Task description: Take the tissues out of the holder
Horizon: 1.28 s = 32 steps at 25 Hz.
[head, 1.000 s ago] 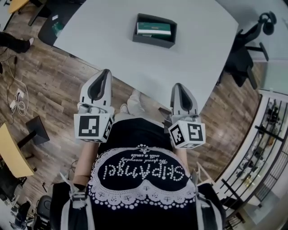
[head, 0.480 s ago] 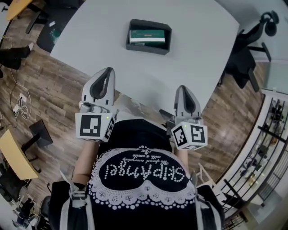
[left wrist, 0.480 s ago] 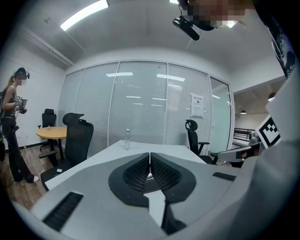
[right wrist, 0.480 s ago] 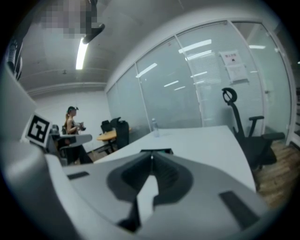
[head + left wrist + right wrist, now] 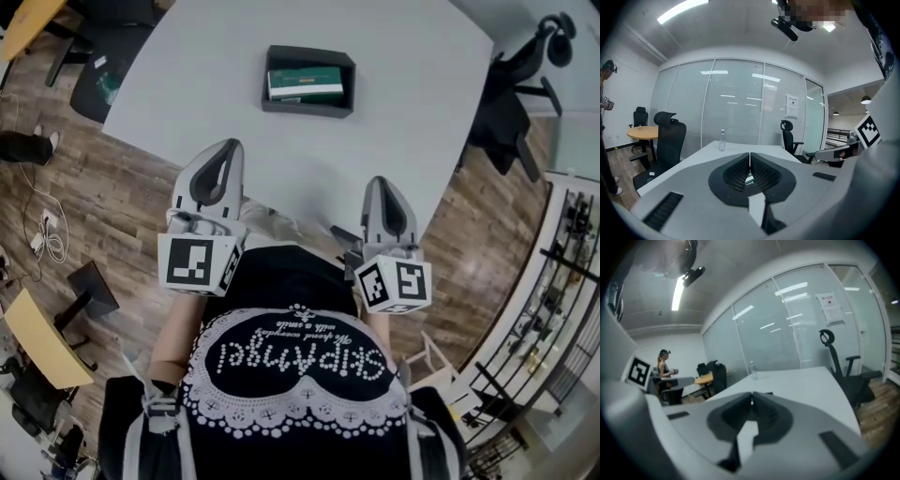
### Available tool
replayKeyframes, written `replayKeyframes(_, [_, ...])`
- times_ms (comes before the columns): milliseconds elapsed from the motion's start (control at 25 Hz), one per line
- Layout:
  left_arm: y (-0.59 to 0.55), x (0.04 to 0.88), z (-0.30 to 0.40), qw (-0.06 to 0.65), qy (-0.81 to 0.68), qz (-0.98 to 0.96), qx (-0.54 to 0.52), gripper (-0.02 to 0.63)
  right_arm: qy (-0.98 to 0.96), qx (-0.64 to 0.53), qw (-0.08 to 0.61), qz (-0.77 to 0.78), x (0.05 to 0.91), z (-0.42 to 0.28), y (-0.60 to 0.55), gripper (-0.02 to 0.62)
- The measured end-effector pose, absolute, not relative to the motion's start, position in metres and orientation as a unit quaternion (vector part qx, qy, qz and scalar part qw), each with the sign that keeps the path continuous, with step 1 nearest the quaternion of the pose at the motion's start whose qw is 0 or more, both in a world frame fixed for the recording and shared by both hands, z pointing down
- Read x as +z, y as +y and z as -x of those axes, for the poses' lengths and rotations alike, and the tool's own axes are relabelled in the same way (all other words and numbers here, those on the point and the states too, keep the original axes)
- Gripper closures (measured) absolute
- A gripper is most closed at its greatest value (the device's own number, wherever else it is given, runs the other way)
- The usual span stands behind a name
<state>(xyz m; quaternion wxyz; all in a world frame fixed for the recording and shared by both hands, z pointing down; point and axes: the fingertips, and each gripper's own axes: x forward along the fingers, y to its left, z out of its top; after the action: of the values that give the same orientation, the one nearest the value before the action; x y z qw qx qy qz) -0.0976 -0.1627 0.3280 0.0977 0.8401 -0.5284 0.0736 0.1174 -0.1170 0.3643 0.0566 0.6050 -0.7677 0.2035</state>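
Jaws of the light grey left gripper (image 5: 750, 155) are seen pressed together in the left gripper view, and nothing is held between them. The jaws of the matching right gripper (image 5: 751, 398) are likewise closed on nothing in the right gripper view. In the head view both grippers are held side by side in front of the person's black top with white lettering (image 5: 295, 361), the left one at nine o'clock of the picture's middle and the right one at four o'clock. Both are pointed toward twelve o'clock, and their tips are placed over the near edge of the large white table (image 5: 422, 103).

The dark grey rectangular holder (image 5: 307, 107) is set on that table at twelve o'clock from the grippers, well apart from both. The green and white pack of tissues (image 5: 306, 82) is laid flat inside it, untouched.

A clear plastic water bottle (image 5: 722, 139) is stood upright at the table's far end, at eleven o'clock from the left gripper's tips. A black office chair (image 5: 506, 117) is parked on the wooden floor (image 5: 112, 202) at the table's two o'clock side. A round wooden table (image 5: 644, 132) is seen at nine o'clock in the left gripper view. In the right gripper view a standing person (image 5: 663, 367) is seen at nine o'clock.
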Motion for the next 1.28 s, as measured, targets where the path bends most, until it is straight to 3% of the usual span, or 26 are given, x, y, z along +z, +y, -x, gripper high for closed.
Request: replayKeyframes(1280, [-0.188,0.335,0.118,0.101,-0.492,-0.861,0.079,0.577,-0.729,0.202,0.045,-0.653,0.363,-0.105,-0.115,0.561])
